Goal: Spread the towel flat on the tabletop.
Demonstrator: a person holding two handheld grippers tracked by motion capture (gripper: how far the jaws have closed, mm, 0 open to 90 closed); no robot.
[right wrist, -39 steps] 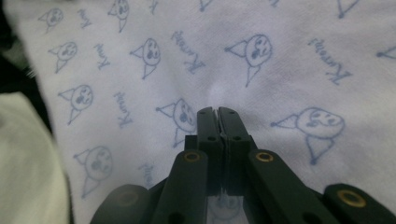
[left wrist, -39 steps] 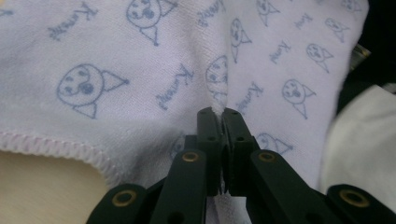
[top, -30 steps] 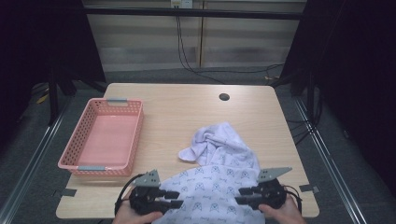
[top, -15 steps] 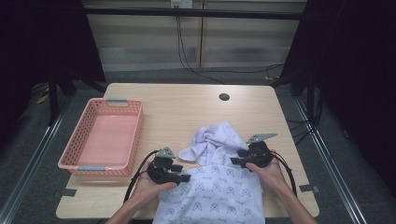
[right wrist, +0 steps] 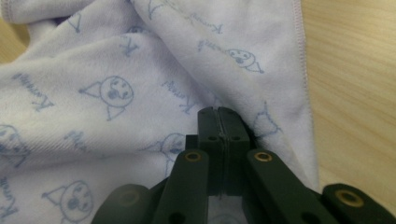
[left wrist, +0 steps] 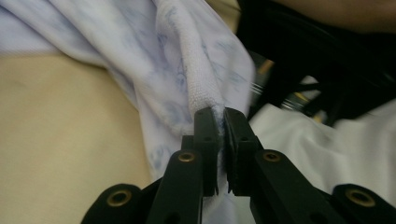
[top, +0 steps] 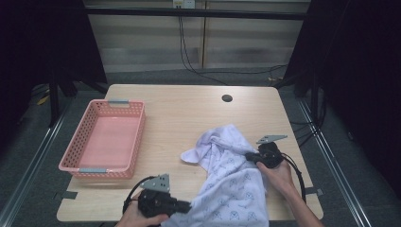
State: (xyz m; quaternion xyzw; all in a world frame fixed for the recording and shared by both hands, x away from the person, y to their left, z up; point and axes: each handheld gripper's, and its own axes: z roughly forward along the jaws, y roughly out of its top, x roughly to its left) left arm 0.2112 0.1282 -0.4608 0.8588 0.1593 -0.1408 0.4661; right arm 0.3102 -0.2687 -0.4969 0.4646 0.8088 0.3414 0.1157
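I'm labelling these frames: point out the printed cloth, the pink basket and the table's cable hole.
printed cloth (top: 231,170), high view, middle of the fabric.
pink basket (top: 119,101), high view, far rim.
cable hole (top: 227,98), high view, its dark centre.

Towel (top: 236,184): soft matt terry cloth, printed. Basket (top: 105,142): pink perforated plastic. Table (top: 179,118): smooth matt pale wood. Hand-held gripper (left wrist: 220,135): matt black plastic.

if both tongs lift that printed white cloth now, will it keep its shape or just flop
Likely flop: the cloth already lies in soft rumpled folds and droops over the table's near edge. It looks thin and light, so it should hang between the left tongs and right tongs. Its terry-like weave suggests it won't slip easily.
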